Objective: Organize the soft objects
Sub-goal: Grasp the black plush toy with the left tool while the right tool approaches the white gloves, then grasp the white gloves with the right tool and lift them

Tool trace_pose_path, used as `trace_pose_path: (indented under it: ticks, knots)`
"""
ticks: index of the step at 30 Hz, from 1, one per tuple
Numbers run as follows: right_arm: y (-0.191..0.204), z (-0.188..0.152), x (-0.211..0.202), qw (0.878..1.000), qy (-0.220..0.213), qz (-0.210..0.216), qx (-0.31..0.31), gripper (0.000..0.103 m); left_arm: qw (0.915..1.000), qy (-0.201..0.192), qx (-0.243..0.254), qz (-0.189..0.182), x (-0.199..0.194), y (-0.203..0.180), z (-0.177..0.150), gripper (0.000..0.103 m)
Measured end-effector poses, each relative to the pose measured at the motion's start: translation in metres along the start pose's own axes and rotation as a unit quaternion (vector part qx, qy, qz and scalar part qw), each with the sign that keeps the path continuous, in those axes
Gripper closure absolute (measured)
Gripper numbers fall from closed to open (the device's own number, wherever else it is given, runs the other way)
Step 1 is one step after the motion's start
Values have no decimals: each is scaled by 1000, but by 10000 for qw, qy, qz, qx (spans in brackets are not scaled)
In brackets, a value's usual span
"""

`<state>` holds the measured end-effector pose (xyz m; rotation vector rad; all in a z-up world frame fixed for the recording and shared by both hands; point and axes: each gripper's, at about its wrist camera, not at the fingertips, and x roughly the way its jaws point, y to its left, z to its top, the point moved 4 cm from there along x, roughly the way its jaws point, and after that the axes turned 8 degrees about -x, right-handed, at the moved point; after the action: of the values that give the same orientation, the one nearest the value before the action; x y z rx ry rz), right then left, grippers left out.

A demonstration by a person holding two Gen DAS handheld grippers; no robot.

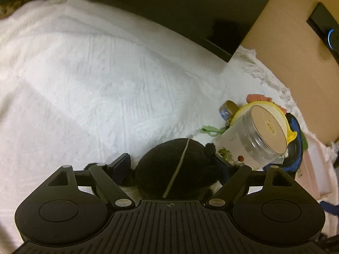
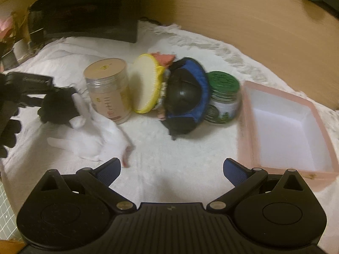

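Note:
A black plush toy (image 1: 173, 169) with a thin grey strand across it lies on the white bedspread (image 1: 95, 74), between the jaws of my left gripper (image 1: 171, 160). The jaws stand wide, and a gap shows beside the left pad (image 1: 120, 166); the right pad is hidden behind the toy. In the right wrist view the same black toy (image 2: 57, 108) lies beside a white soft piece (image 2: 95, 141) with a pink tip; whether they are one toy I cannot tell. My right gripper (image 2: 171, 169) hangs open over bare bedspread (image 2: 180, 148), holding nothing.
An empty pink box (image 2: 247, 127) with a white inside stands at the right. A clear jar with a tan lid (image 2: 108, 91), a yellow-rimmed round thing (image 2: 146, 84), a blue and black object (image 2: 186, 97) and a green-lidded jar (image 2: 222, 99) stand together. A wooden wall (image 2: 254, 21) runs behind.

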<state>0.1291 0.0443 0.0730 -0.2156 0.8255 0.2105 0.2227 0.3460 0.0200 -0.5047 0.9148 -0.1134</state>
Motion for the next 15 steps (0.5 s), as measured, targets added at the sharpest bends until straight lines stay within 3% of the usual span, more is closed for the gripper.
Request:
trace_pose_path:
  ticks: [5,7,8,11,15]
  knots:
    - [24,4,9,9983,-38,306,-500,0,10000,22,10,-96,4,0,-2,16]
    - [34,7,14,9964,-2,427,-739,0,9998,2,-66,-198,1,5,-2,19]
    - [40,9,16,9951,1,516,-846,0,9995,-17,-162,-288,-2,7,-2,26]
    - [56,17,20,9894,-102,845,-1177,0,9974,-170,-381,-586,-16,17,-4,31]
    - [77,33,38,9806,-183,1271,-1482,0,9944,-569,-578,-681,-42,30,0,32]
